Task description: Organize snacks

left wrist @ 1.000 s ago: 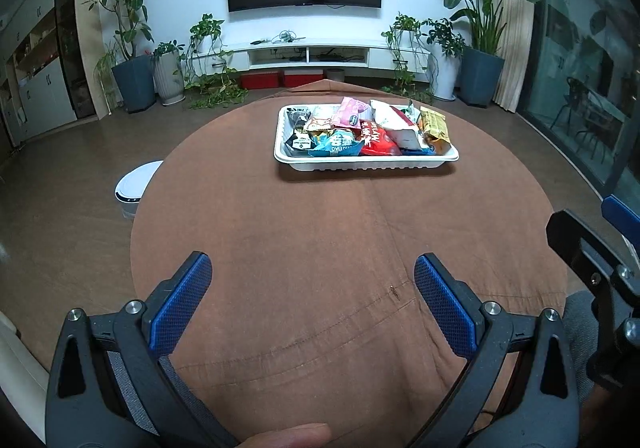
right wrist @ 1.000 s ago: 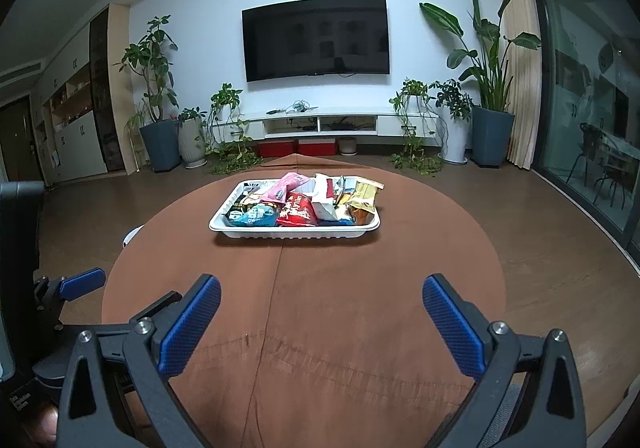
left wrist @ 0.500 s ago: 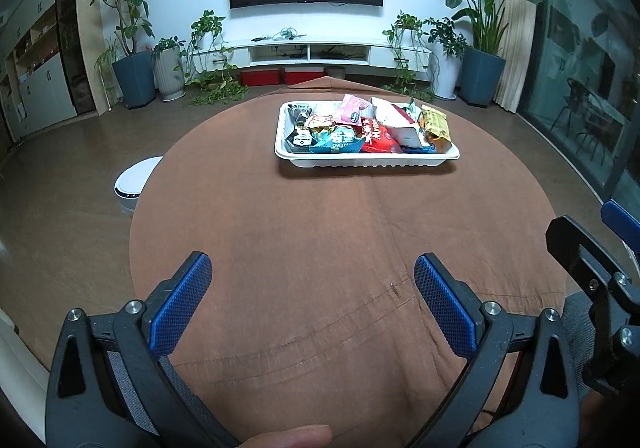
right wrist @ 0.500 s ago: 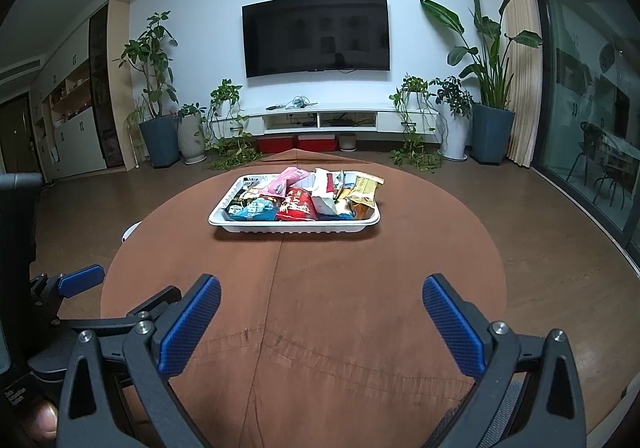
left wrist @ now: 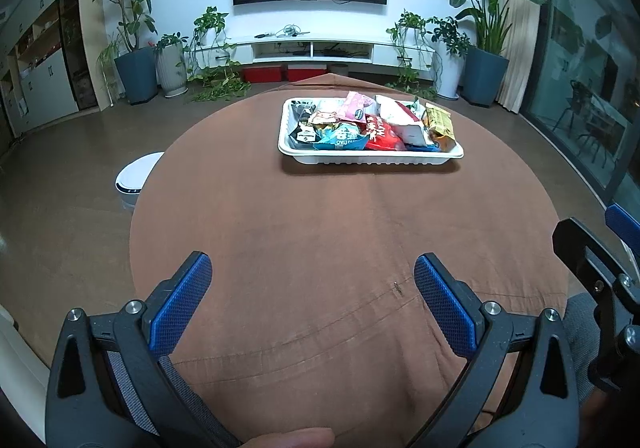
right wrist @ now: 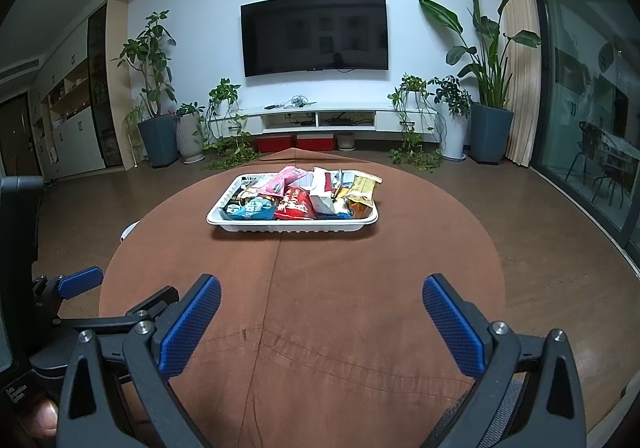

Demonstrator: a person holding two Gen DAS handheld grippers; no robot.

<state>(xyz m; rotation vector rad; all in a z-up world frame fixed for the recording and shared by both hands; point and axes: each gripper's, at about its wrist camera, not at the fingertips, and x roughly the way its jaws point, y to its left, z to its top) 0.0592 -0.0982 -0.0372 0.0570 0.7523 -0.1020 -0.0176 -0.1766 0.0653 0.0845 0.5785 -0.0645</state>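
L tongs (left wrist: 312,288): wide open, nothing held, over near counter edge.
R tongs (right wrist: 320,308): wide open too, just beside.
Snack tray (left wrist: 372,159): far side of counter (left wrist: 320,228), bare cloth between.

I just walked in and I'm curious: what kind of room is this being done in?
Most likely a home living room: a wall-mounted TV, potted plants along the wall, and a round brown-clothed table holding a white tray of snacks.
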